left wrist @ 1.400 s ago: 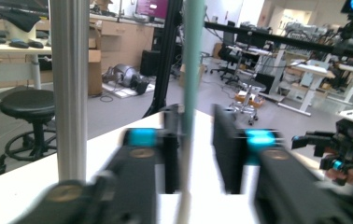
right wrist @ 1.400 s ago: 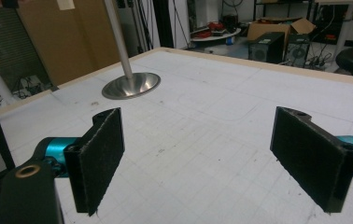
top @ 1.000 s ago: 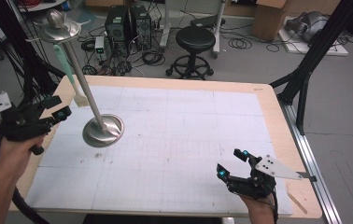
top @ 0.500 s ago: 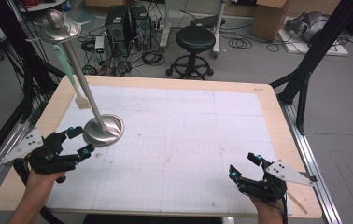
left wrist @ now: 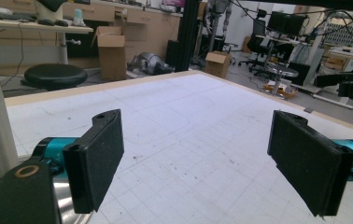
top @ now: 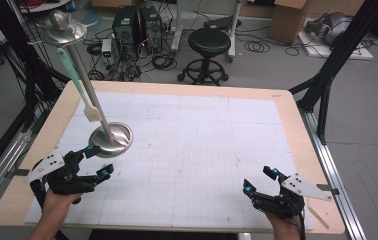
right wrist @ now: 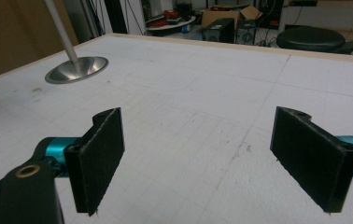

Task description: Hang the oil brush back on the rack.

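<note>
A wooden-edged table (top: pixel 297 130) topped with a white grid mat (top: pixel 202 145) lies under both grippers. A tall metal stand (top: pixel 110 139), its round base on the mat, sits just ahead of the left gripper (top: pixel 98 162), close to its jaw tips; a pale green spatula (top: pixel 79 82) hangs along the stand's pole. The left gripper's jaws have just been opening and now gape wide with nothing between them. The right gripper (top: pixel 259 180), well apart from the stand, is also released and empty.

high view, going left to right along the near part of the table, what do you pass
left claw → stand base → bare mat → right claw
</note>
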The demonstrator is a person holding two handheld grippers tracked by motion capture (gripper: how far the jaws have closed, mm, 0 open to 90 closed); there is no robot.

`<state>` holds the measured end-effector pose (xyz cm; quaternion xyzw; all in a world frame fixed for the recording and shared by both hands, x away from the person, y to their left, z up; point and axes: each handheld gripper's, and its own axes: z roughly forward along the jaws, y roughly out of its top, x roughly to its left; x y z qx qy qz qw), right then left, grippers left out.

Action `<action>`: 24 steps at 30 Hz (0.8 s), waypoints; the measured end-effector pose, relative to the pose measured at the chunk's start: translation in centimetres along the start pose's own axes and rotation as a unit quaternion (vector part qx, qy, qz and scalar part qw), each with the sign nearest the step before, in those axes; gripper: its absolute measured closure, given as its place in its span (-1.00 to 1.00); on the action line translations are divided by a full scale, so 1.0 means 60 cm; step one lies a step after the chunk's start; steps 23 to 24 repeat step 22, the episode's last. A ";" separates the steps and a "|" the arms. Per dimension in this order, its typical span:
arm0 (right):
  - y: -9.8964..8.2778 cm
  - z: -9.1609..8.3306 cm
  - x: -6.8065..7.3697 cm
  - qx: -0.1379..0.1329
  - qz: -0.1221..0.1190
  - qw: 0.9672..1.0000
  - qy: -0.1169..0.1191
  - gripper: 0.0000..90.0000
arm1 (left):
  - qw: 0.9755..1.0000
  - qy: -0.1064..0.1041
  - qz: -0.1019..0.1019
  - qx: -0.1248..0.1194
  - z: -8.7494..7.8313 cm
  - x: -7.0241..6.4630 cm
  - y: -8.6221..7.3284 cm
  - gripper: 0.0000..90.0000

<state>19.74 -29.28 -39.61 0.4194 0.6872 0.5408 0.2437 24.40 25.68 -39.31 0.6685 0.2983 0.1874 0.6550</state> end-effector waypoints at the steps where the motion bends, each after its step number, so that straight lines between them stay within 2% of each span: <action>1: 0.000 0.000 0.001 -0.002 -0.002 1.000 0.000 -0.64 | 1.000 0.000 0.000 0.000 -0.001 0.000 0.000 -0.58; 9: 0.000 -0.002 0.001 -0.004 0.002 1.000 -0.003 -0.64 | 1.000 0.004 0.000 0.004 -0.005 0.002 -0.004 -0.57; 24: -0.001 -0.005 0.001 -0.004 0.005 1.000 -0.003 -0.64 | 1.000 0.014 -0.006 -0.006 -0.010 0.006 -0.006 -0.55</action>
